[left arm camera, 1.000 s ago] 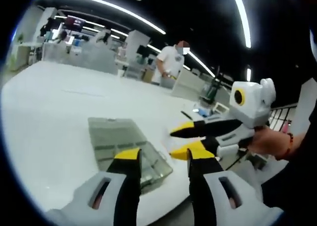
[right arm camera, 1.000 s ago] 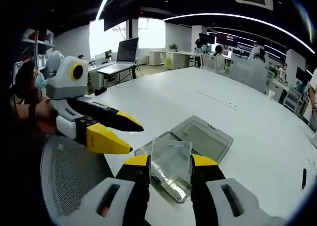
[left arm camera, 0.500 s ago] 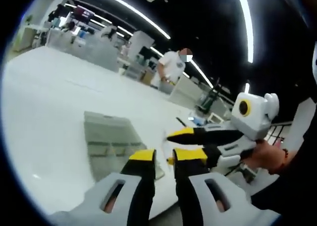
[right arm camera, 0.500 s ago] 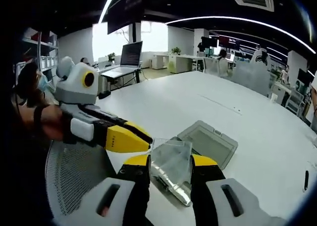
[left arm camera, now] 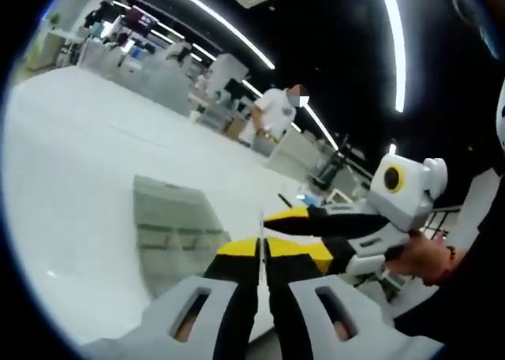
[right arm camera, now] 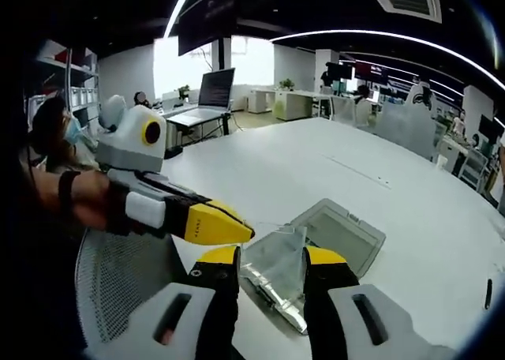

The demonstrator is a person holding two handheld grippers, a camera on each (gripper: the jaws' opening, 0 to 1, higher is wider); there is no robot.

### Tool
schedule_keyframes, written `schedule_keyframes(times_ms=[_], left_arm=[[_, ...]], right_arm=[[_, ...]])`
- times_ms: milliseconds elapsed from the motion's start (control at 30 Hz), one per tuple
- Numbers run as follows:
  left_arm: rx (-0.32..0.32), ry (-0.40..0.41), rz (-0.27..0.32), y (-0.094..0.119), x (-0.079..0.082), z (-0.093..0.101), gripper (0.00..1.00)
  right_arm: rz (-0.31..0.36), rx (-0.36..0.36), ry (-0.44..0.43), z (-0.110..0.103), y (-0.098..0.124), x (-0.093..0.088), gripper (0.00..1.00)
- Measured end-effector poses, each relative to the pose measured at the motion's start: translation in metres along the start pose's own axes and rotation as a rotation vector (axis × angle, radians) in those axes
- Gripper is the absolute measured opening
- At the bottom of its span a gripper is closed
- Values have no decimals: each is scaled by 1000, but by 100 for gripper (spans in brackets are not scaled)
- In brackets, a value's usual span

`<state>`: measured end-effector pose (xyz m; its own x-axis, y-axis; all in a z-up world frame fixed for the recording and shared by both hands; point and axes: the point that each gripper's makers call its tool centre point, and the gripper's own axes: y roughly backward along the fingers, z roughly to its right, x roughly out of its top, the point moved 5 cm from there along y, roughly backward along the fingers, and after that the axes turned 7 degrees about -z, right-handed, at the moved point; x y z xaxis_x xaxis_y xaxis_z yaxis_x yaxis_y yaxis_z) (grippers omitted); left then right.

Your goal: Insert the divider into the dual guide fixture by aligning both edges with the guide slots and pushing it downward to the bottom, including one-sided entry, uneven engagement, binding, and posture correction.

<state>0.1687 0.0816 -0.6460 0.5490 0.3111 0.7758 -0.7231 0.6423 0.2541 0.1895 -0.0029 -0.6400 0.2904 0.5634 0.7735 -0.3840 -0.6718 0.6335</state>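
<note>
A clear plastic divider (right arm camera: 274, 253) stands tilted over the near end of the grey see-through tray fixture (right arm camera: 341, 234). My right gripper (right arm camera: 271, 256) is shut across its width, one jaw on each side edge. From the left comes my left gripper (right arm camera: 241, 234), its yellow tips pinched on the divider's upper left corner. In the left gripper view the divider (left arm camera: 261, 222) shows edge-on as a thin line between my left gripper's (left arm camera: 262, 245) shut jaws. Just beyond, the right gripper (left arm camera: 276, 226) reaches in. The fixture (left arm camera: 170, 226) lies flat to the left. The divider's lower end is hidden.
Everything rests on a wide white table (right arm camera: 316, 163), its near edge just under the grippers. A grey mesh chair (right arm camera: 118, 277) sits below the edge. A dark pen (right arm camera: 487, 293) lies far right. A person in white (left arm camera: 276, 111) stands behind the table.
My left gripper's jaws went from wide apart to shut on the divider's edge while it moved in toward the right gripper. The right gripper kept its hold.
</note>
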Motion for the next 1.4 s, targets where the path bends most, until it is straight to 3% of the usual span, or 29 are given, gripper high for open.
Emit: schedule_keyframes(times_ms=[300, 567, 733, 833, 1167, 1400], left_arm=[[-4, -10, -17, 1, -1, 0, 0], [21, -77, -46, 3, -2, -2, 0], [48, -166, -99, 7, -6, -2, 0], [83, -286, -168, 8, -9, -3, 0], [70, -333, -180, 8, -11, -1, 0], [65, -440, -246, 8, -20, 2, 0]], right_arm=[[6, 27, 25, 0, -1, -1, 28], [-16, 41, 61, 2, -1, -2, 25], [-22, 34, 114, 4, 0, -2, 25], [-35, 40, 176, 3, -1, -1, 24], [-71, 99, 266, 2, -7, -3, 22], [-88, 169, 356, -8, -9, -5, 18]])
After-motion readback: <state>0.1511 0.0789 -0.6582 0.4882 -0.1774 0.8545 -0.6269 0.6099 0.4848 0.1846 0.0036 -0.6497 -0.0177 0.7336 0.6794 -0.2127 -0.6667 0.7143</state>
